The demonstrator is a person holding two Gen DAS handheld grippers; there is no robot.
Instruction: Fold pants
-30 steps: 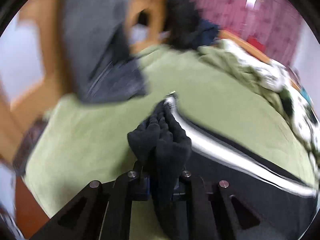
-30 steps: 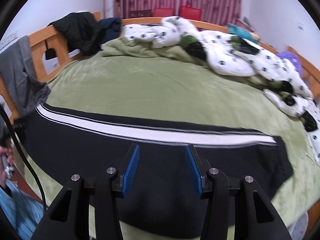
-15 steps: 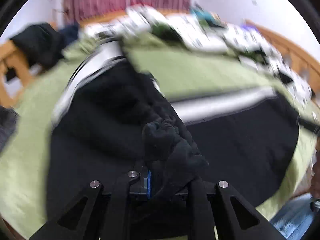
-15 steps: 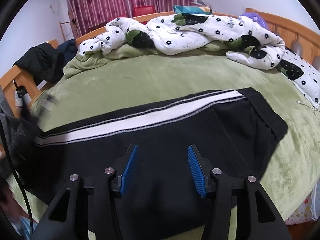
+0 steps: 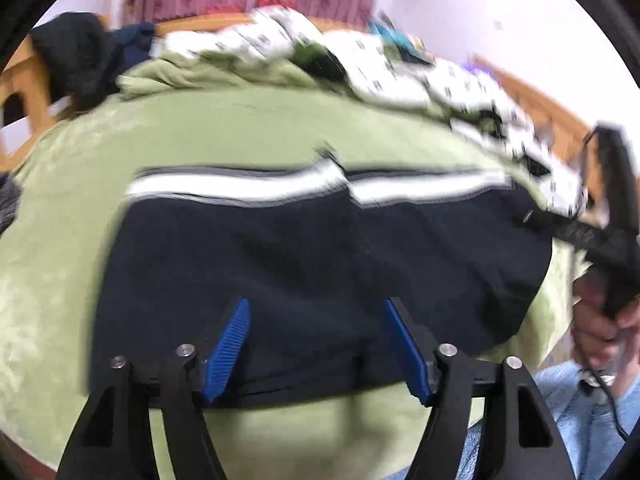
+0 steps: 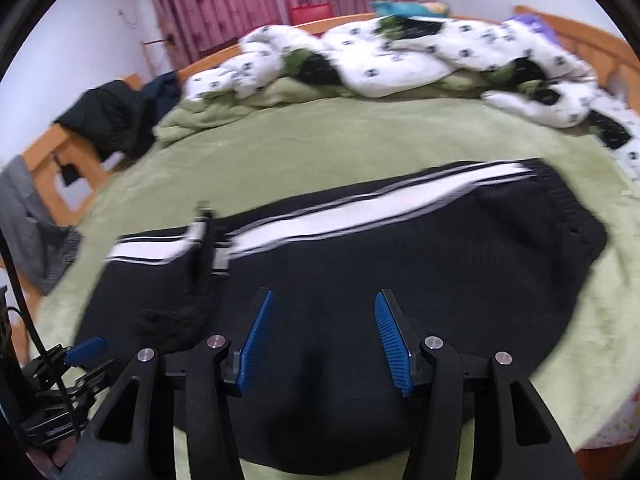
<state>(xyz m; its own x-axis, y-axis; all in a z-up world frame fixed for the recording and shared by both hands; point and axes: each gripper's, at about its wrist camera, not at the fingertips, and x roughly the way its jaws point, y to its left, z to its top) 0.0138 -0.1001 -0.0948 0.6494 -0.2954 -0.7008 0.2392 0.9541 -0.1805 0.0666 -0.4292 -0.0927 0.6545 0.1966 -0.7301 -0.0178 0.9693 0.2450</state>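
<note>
Green bedding covers the bed (image 6: 360,136), with a white flowered quilt (image 6: 400,60) heaped along its far side before pink curtains (image 6: 224,4). Black pants (image 6: 380,264) with a white side stripe (image 6: 340,216) lie flat across the bed, one end folded over onto the rest near the middle. The right gripper (image 6: 322,336) hangs above the near part of the cloth, its blue fingers (image 6: 256,340) spread wide with nothing between them. The left gripper (image 5: 316,344) is likewise spread wide and empty over the pants' near edge.
</note>
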